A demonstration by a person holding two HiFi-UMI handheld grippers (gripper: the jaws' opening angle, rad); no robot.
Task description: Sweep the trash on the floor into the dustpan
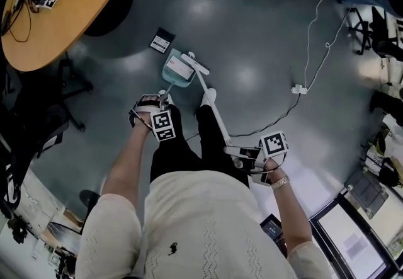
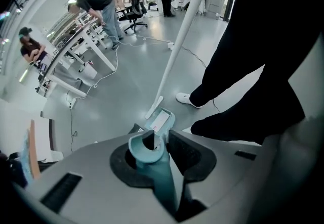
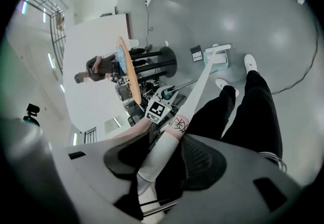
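The left claw (image 2: 157,148) pinches the dustpan (image 1: 170,78) by its teal handle; the right claw (image 3: 161,161) clamps the broom (image 1: 214,111) pole. The dustpan sits on the floor (image 1: 252,32) just above head-view centre, with a white packet (image 1: 181,68) inside. Both tools look light and stiff, so hold the handles high.

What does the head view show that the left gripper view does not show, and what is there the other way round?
Only the head view: the right gripper, shut on the upper end of the broom handle.

Only the left gripper view: how the left gripper has its jaws shut on the teal dustpan handle, and a person bent over desks far behind.

Both: the dustpan on the floor with a flat white piece in it, the broom head beside it, and a white shoe.
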